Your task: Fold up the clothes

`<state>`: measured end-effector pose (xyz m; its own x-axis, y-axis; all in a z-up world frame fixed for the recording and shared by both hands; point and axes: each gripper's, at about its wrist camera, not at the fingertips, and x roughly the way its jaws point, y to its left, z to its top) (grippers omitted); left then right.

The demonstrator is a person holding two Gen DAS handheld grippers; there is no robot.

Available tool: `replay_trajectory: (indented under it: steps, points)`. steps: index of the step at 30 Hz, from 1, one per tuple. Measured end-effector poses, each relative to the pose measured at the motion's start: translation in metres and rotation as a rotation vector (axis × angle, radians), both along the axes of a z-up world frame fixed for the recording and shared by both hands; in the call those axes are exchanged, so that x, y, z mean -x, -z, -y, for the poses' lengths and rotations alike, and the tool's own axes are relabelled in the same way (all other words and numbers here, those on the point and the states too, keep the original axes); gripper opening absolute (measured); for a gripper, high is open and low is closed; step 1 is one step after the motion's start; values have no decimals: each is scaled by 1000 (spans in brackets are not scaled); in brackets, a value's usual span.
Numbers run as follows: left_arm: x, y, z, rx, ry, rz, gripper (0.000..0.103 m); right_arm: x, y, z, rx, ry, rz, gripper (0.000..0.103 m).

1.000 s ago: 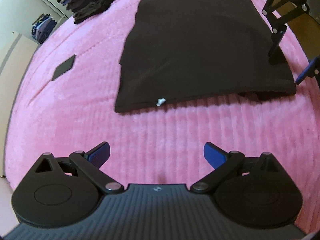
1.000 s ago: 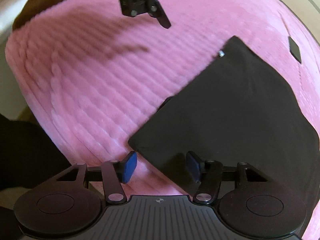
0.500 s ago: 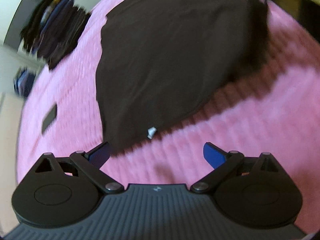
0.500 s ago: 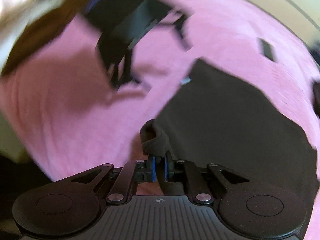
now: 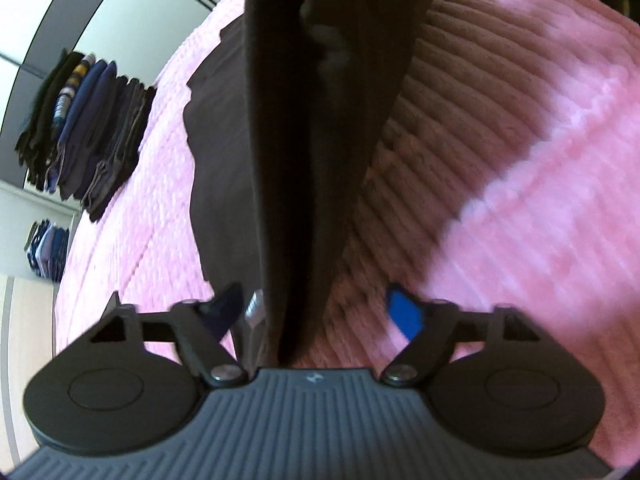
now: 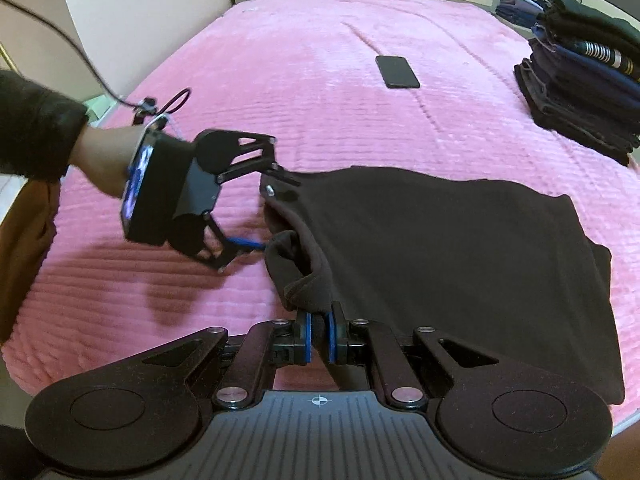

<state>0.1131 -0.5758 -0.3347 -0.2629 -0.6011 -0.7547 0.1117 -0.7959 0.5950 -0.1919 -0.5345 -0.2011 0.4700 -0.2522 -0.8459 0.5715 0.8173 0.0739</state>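
A dark brown garment (image 6: 460, 248) lies on the pink bedspread (image 6: 320, 80). My right gripper (image 6: 318, 338) is shut on its near corner and lifts that edge. In the left wrist view the lifted garment (image 5: 320, 120) hangs as a dark band between the jaws of my left gripper (image 5: 320, 312), which is open around the cloth edge beside a small white tag (image 5: 254, 306). In the right wrist view my left gripper (image 6: 276, 212) sits at the garment's left corner, jaws apart.
A stack of folded dark clothes (image 6: 580, 80) stands at the bed's far right; it also shows in the left wrist view (image 5: 84, 120). A black phone (image 6: 397, 71) lies on the bedspread beyond the garment. A brown cloth (image 6: 24, 240) hangs at the left bed edge.
My right gripper has shut on the garment's corner and raised it. My left gripper has moved up to the other corner, with the cloth edge now between its open jaws.
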Motion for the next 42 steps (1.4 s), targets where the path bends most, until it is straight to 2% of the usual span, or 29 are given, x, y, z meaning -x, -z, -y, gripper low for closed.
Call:
replay_trajectory:
  steps: [1,2,4,7,12,17,19,22,25,29,33,39,42]
  points:
    - [1,1,2,-4,5,3,50,-2,0,-3,0,-2,-5,6]
    - [1,0,4,-3,8,14,28,-2,0,-5,-2,-2,-10,6]
    - [2,-1,8,-1,13,35,8,0,-1,-8,-8,0,-16,6]
    - [1,-19,16,-29,8,15,7,5,-9,-10,-5,6,-17,6]
    - [15,-69,41,6,27,-2,6,32,-38,-1,25,82,22,5]
    - [68,-128,92,28,86,27,6,77,-66,28,43,194,100,5]
    - [99,-145,115,33,125,51,6,100,-73,45,39,244,131,5]
    - [149,-153,148,28,179,101,6,144,-69,77,5,327,179,5]
    - [201,-142,179,-15,204,141,6,195,-53,118,-74,415,221,5]
    - [269,-111,220,-85,266,216,6,254,-19,170,-189,543,263,5]
    - [320,-75,253,-145,327,278,6,300,25,206,-282,659,283,5]
    - [357,-33,294,-242,354,321,7,339,69,231,-383,737,301,5]
    - [363,-23,308,-281,303,282,19,347,89,238,-436,775,303,5]
